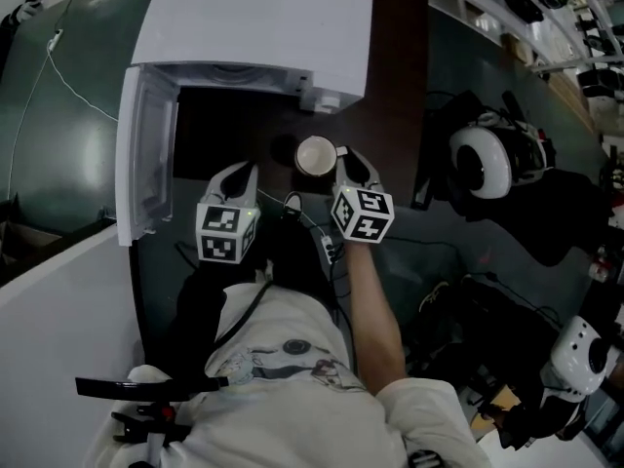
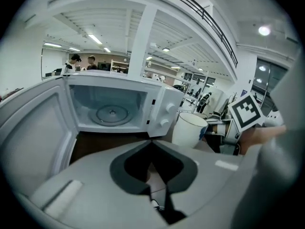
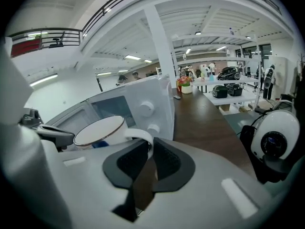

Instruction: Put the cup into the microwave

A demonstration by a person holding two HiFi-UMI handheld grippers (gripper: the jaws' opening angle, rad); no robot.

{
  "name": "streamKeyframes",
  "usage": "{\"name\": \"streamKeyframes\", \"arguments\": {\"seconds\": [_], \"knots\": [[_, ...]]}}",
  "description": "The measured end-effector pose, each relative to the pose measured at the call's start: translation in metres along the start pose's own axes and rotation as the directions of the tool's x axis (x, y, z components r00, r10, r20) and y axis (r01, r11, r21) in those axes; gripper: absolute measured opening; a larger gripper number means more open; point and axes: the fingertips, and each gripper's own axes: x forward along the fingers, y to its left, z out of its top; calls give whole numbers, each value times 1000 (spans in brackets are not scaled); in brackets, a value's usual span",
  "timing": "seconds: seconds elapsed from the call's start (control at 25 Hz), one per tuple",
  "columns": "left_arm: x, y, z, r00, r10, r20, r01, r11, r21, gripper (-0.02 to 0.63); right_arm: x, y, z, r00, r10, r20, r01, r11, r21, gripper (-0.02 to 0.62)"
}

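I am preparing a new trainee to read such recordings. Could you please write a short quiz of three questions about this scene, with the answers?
1. Which part of the cup does the right gripper clamp? A) the rim B) the handle C) the base
2. True or false: the door of the microwave is closed.
3. What stands between the jaws of the left gripper?

Key: 1 B. 2 False: the door stands open. 3 Nothing: the jaws are together and empty.
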Motion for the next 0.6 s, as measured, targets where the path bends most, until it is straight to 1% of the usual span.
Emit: {"name": "streamKeyframes", "arguments": {"seconds": [0.2, 0.32, 0.6], "knots": [[-25, 21, -5, 998, 53, 22, -52, 998, -38, -2, 13, 51, 1, 996, 81, -24, -82, 996, -40, 38], [-33, 31, -13, 996, 80, 32, -77, 995, -67, -2, 26, 79, 1, 990, 134, -32, -135, 990, -46, 38], [-50, 57, -18, 989, 135, 52, -129, 985, -113, -2, 56, 134, 11, 977, 209, -38, -211, 975, -76, 38]]}}
